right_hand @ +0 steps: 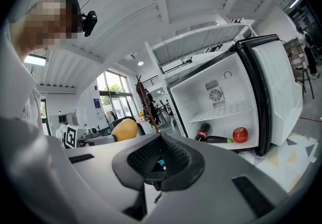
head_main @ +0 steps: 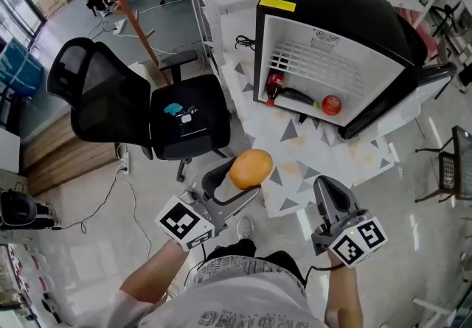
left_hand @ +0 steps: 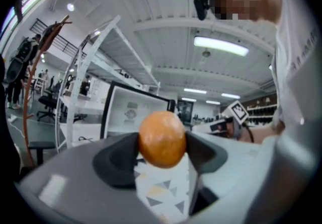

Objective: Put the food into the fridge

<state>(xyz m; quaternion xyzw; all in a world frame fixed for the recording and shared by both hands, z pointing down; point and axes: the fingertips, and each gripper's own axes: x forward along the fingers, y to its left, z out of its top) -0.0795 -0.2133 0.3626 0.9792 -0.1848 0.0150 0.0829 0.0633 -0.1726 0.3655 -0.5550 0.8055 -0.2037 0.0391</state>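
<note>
The left hand-held gripper [left_hand: 162, 148] is pinching a round orange fruit [left_hand: 162, 137]. A dark pad presses on each side of the fruit, which bulges above and below the jaw tips. In the head view it sits at the far end of this hand-held gripper, held up over the near left edge of a patterned mat [head_main: 324, 164] printed with grey and tan triangles.

The right hand-held gripper [right_hand: 160, 160] is to the right, beside the left one. Its jaws are pressed together with nothing between them.

Farther off and to the right stands a small black fridge [head_main: 332, 2], well apart from the fruit. Its door [head_main: 383, 109] is swung wide to the right and its white inside faces the person. A wire shelf [head_main: 317, 63] crosses the upper part of the inside. On the fridge's bottom a cola bottle [head_main: 273, 88] leans at the left. A dark aubergine [head_main: 296, 96] lies just beside the bottle, and a red apple [head_main: 331, 105] sits at the right, near the aubergine's tip.

To the left of the fridge is a black office chair [head_main: 110, 98], with a small blue item on its seat.
</note>
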